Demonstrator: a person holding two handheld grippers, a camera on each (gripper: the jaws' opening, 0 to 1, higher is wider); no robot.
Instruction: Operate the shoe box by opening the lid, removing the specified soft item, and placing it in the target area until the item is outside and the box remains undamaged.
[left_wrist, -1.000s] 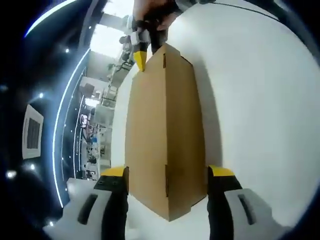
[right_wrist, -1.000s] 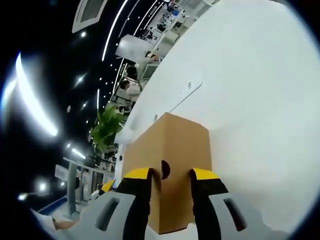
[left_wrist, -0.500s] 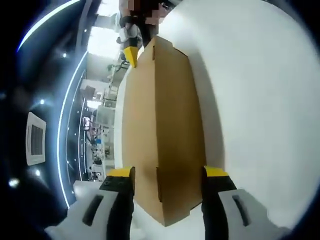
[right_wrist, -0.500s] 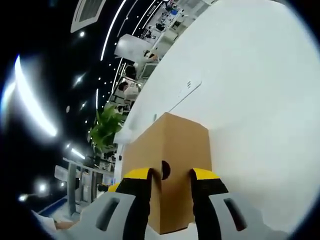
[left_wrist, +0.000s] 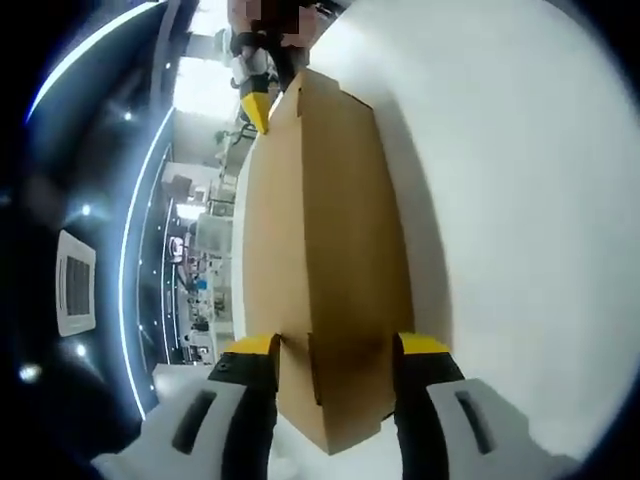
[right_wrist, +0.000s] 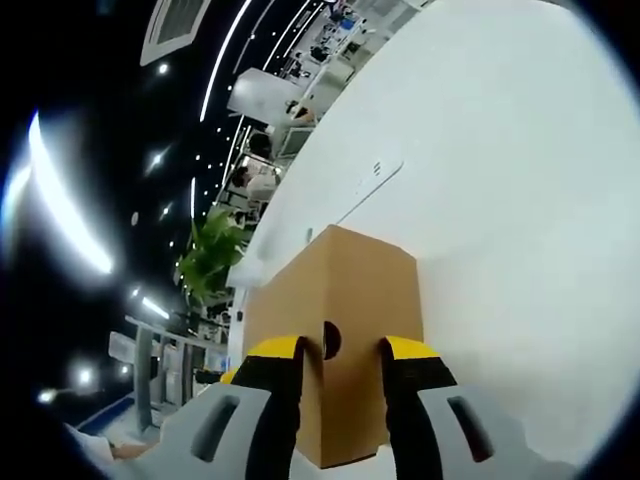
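In the left gripper view, the left hand-held gripper (left_wrist: 332, 350) straddles the near end of the box (left_wrist: 325, 250), both yellow-tipped jaws pressed against its cardboard sides, so it is clamped on that end. The box lies on the white counter (left_wrist: 520, 220), lid shut. At its far end the other gripper (left_wrist: 258, 105) touches the corner.

In the right gripper view, the right hand-held gripper (right_wrist: 338, 352) grips the box (right_wrist: 345, 300) at its end panel, jaws either side of the finger hole (right_wrist: 330, 340). The counter's far edge lies beyond.

The box looks light and stiff but crushable (thin cardboard), so gentle pressure suits; the lid edge near the finger hole seems the best hold.
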